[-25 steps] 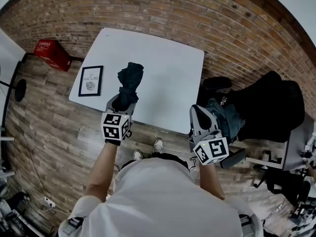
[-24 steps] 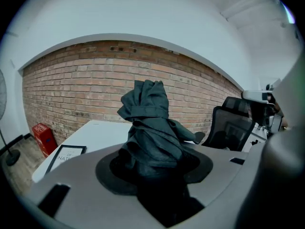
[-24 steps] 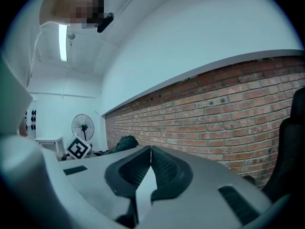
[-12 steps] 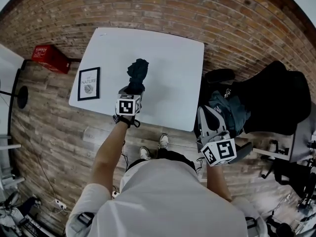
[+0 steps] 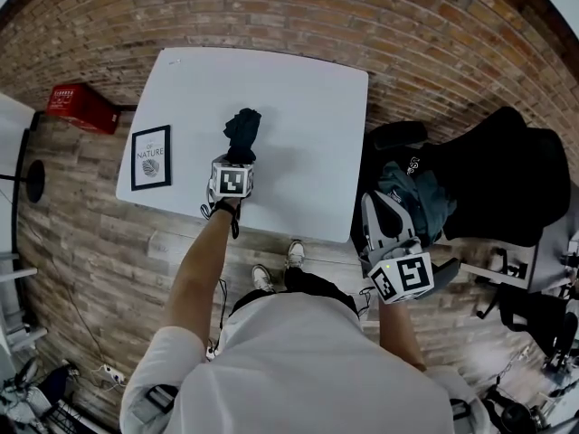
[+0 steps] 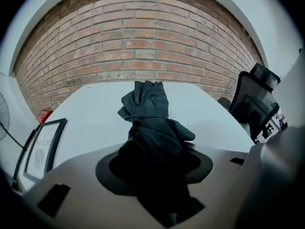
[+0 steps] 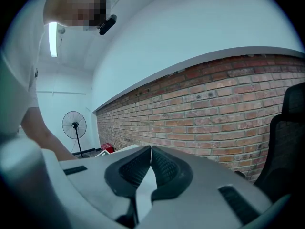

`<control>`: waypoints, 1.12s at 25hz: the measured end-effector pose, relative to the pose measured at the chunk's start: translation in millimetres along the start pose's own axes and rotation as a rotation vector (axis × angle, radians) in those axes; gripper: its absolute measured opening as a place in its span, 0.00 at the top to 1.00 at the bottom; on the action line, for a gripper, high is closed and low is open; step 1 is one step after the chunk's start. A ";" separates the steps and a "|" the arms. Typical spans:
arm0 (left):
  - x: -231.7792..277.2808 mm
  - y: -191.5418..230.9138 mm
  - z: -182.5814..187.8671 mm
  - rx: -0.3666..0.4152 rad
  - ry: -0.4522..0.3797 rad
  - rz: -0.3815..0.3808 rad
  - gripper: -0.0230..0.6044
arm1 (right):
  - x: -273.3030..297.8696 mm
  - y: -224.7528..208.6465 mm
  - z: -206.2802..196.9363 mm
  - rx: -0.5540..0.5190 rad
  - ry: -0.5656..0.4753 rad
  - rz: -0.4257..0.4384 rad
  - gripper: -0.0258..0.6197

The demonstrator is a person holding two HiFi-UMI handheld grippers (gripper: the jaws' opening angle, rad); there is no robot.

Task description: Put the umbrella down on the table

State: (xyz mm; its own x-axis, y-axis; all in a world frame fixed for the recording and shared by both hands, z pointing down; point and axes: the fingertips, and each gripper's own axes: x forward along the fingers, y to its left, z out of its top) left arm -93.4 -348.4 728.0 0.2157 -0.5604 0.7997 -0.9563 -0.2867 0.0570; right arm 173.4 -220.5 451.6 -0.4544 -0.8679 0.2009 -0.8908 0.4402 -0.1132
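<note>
A folded dark umbrella point(image 5: 242, 132) pokes out of my left gripper point(image 5: 237, 158) over the middle of the white table point(image 5: 308, 89). In the left gripper view the umbrella's point(image 6: 150, 123) bunched cloth fills the gap between the jaws of the left gripper point(image 6: 155, 173), which is shut on it. The umbrella's far end lies low over the tabletop; I cannot tell whether it touches. My right gripper point(image 5: 377, 208) hangs off the table's right front corner. In its own view the right gripper point(image 7: 150, 152) is shut with nothing in it.
A framed print point(image 5: 150, 157) lies at the table's left edge. A red crate point(image 5: 80, 108) sits on the floor to the left. A black chair point(image 5: 493, 179) with a dark bag point(image 5: 412, 193) stands right of the table. A brick wall runs behind, with a fan point(image 7: 74, 125) at its far end.
My left gripper has sunk toward the tabletop and tilted downward with the umbrella still in it. The right gripper has shifted slightly and stays shut.
</note>
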 end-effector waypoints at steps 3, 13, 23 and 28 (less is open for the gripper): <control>8.4 1.6 0.4 -0.038 0.014 0.004 0.60 | 5.1 -5.5 0.0 0.000 0.004 0.000 0.93; 35.3 -7.6 -1.8 -0.069 0.082 -0.054 0.54 | 11.6 -25.2 -12.6 0.031 0.024 -0.011 0.93; 40.3 0.7 -0.7 -0.035 0.066 0.017 0.40 | 22.7 -32.2 -16.0 0.062 0.009 0.008 0.93; 25.5 1.8 8.0 -0.058 0.028 0.020 0.33 | 20.4 -34.7 -17.3 0.078 0.001 0.019 0.93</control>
State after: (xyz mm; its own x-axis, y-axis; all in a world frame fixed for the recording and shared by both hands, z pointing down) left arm -88.1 -369.5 743.8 0.1916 -0.5432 0.8175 -0.9704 -0.2295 0.0750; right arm 194.8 -249.5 476.4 -0.4709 -0.8594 0.1994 -0.8787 0.4368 -0.1927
